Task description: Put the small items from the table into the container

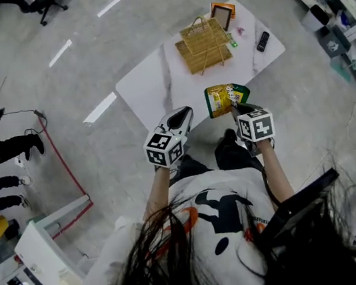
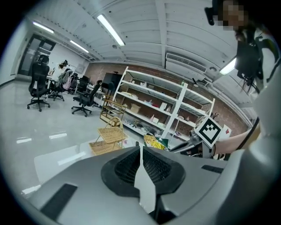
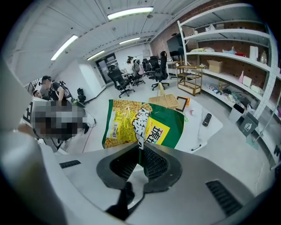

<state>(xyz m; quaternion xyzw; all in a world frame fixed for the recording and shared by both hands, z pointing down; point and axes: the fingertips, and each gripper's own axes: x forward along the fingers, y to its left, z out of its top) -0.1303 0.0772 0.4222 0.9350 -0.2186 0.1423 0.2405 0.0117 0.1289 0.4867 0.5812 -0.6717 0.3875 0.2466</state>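
The left tool [image 2: 141,151] is hovering with jaws pressed together, empty. The right tool [image 3: 141,151] is pinching a snack bag [image 3: 131,123] by its edge, on the near side of the basket [image 1: 205,40]. The basket is sitting on the counter [image 1: 149,89], a remote [image 1: 262,41] lying to its right.

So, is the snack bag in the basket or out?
Out. The snack bag is pinched in the right gripper, at the near edge of the table, apart from the wicker basket.

Green-and-yellow snack bag [image 3: 139,124] tight in the jaws of the right tool [image 3: 141,148], white table [image 3: 199,128] with wicker basket [image 3: 166,101] beyond
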